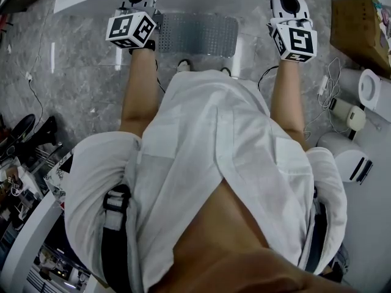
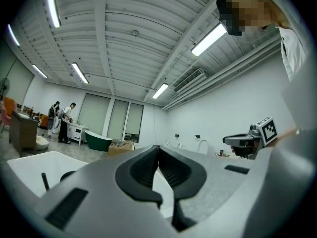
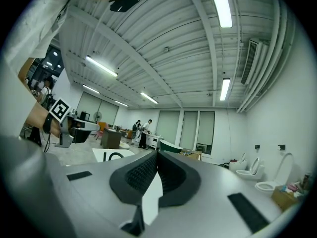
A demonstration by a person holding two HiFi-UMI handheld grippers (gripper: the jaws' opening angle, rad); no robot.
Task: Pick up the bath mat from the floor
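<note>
Grey, dotted, rectangular bath mat (image 1: 198,34)

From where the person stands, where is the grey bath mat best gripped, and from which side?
Likely its short ends: the bath mat lies flat, so only thin edges can be pinched. Come with the left gripper from the left, the right gripper from the right; both are shut.

Bright, even light comes from long ceiling tube lights (image 2: 210,37), which glare white. Both gripper views bulge like a fisheye, with dark corners and a soft foreground. The head view is sharp, and pale reflections streak the glossy floor (image 1: 79,84).
</note>
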